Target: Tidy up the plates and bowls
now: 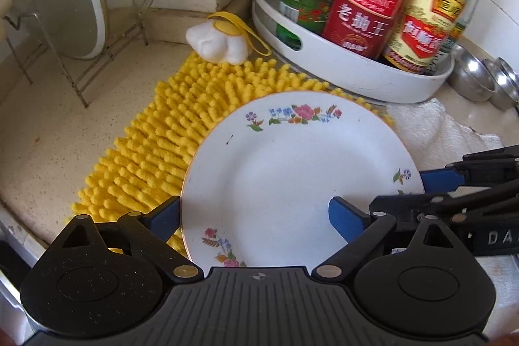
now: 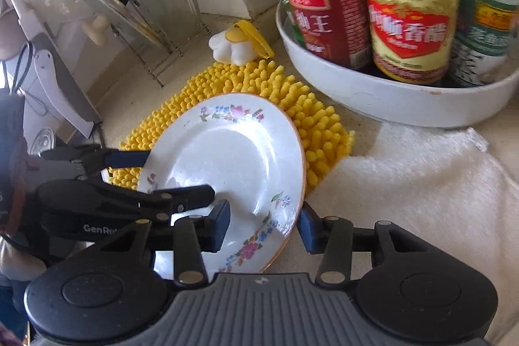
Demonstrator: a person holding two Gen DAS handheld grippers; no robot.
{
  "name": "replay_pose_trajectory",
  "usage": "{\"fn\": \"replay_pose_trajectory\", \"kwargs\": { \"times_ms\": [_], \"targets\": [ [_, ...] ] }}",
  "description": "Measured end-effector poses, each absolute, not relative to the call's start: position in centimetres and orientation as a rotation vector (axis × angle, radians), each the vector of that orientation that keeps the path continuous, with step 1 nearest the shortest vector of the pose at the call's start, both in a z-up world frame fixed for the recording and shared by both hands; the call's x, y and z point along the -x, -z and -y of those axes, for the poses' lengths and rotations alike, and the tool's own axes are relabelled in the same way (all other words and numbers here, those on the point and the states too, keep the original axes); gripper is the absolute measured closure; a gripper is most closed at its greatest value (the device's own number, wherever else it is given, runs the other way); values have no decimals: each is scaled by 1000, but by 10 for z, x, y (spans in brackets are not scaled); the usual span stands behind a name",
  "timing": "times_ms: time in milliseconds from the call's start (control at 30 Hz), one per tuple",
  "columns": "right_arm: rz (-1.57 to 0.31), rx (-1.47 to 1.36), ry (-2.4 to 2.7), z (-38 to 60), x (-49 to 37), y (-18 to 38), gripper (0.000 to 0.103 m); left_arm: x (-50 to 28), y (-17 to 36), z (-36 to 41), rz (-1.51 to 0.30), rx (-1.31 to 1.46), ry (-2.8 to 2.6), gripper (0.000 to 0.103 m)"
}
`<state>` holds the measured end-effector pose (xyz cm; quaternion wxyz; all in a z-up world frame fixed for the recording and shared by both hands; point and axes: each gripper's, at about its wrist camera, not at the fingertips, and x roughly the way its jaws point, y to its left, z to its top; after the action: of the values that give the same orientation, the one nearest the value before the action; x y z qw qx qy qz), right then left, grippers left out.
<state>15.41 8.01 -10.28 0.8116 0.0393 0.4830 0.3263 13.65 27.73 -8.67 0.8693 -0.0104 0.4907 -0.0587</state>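
Right tool (image 2: 263,224) astride plate (image 2: 227,158) rim

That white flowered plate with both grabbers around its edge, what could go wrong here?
The white flowered plate sits partly on the fluffy yellow mat, and both the left gripper and the right gripper straddle its rim with jaws open; an uneven pinch might tip it. Lifted carelessly, it could knock the sauce bottles in the white round tray.

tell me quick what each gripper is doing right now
Left gripper: open, fingers straddling the plate rim, not clamped.
Right gripper: open, fingers either side of the plate's edge, not clamped.
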Motion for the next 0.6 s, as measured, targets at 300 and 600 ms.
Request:
{"fn": "replay_pose_trajectory", "kwargs": {
  "times_ms": [300, 600],
  "targets": [
    [-1060, -137, -652, -59, -149, 114, 54, -131, 93, -264, -1049, -25, 164, 0],
    [-1050, -171, -655, -54, -145, 117, 55, -127, 88, -258, -1029, -55, 140, 6]
  ]
}}
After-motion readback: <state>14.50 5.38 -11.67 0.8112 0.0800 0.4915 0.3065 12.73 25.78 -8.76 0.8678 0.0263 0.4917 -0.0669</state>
